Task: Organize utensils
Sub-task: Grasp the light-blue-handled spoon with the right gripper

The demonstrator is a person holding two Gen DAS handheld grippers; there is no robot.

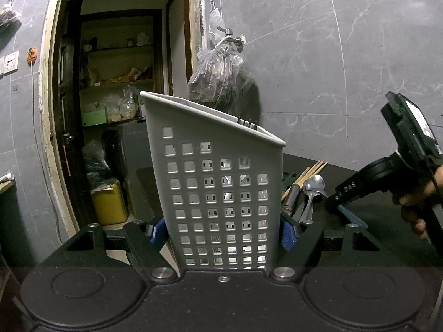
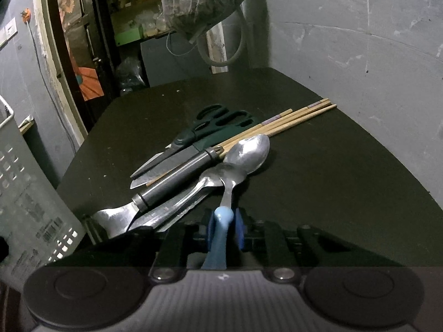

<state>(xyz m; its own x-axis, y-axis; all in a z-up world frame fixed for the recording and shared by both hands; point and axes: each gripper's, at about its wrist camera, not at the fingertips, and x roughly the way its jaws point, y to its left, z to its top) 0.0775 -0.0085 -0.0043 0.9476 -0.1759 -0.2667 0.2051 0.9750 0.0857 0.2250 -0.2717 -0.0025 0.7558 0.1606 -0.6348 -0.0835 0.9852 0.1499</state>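
A grey perforated utensil caddy (image 1: pixel 221 182) stands upright between the blue pads of my left gripper (image 1: pixel 221 232), which is shut on its sides. Fork tines (image 1: pixel 247 123) poke above its rim. On the dark table lies a heap of utensils: a steel spoon (image 2: pixel 246 153) with a light blue handle, green-handled scissors (image 2: pixel 210 127), wooden chopsticks (image 2: pixel 290 119), a black-handled tool (image 2: pixel 177 177) and flat steel pieces (image 2: pixel 180 204). My right gripper (image 2: pixel 225 227) is shut on the spoon's blue handle, and the bowl rests on the heap. The right gripper (image 1: pixel 343 199) also shows in the left wrist view, held by a hand.
The caddy (image 2: pixel 27 193) stands at the left of the heap in the right wrist view. The dark table (image 2: pixel 332 179) ends at a grey tiled wall on the right. A plastic bag (image 1: pixel 218 80) hangs from a wall tap behind. An open doorway with shelves (image 1: pixel 116 83) lies beyond the table's far left.
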